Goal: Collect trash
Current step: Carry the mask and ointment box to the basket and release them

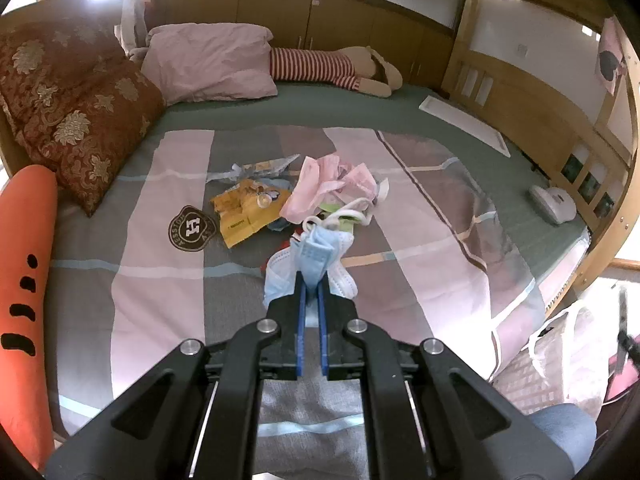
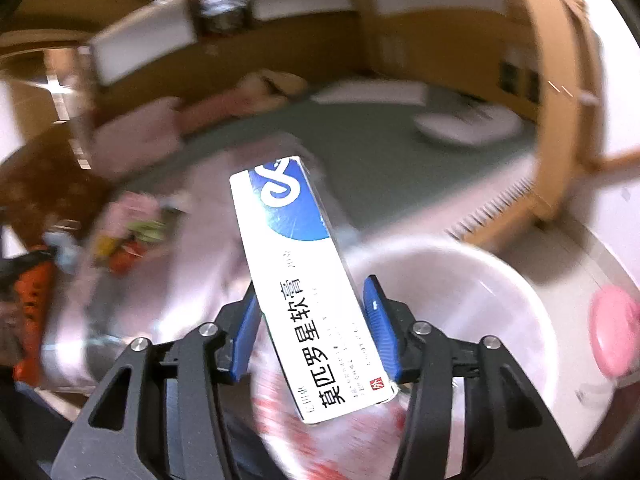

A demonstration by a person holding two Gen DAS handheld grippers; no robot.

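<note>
My left gripper [image 1: 311, 286] is shut on a blue face mask [image 1: 320, 254], held just above the striped bedspread [image 1: 168, 280]. Beyond it lies a trash pile: a yellow wrapper [image 1: 248, 210], pink masks [image 1: 320, 188] and a torn blue-white wrapper [image 1: 256, 168]. In the right wrist view, my right gripper [image 2: 314, 300] holds a white and blue ointment box [image 2: 304, 280] between its blue pads [image 2: 378, 320], above a white bag-lined bin [image 2: 460, 312]. That view is motion-blurred, and the trash pile [image 2: 128, 232] shows at the left.
A brown floral cushion [image 1: 76, 120], pink pillow [image 1: 212, 64] and striped plush toy [image 1: 332, 68] sit at the bed's head. An orange plush [image 1: 28, 280] lies at the left. A white device [image 1: 554, 202] and wooden bed frame [image 1: 612, 216] are on the right; a white plastic bag [image 1: 568, 344] hangs below.
</note>
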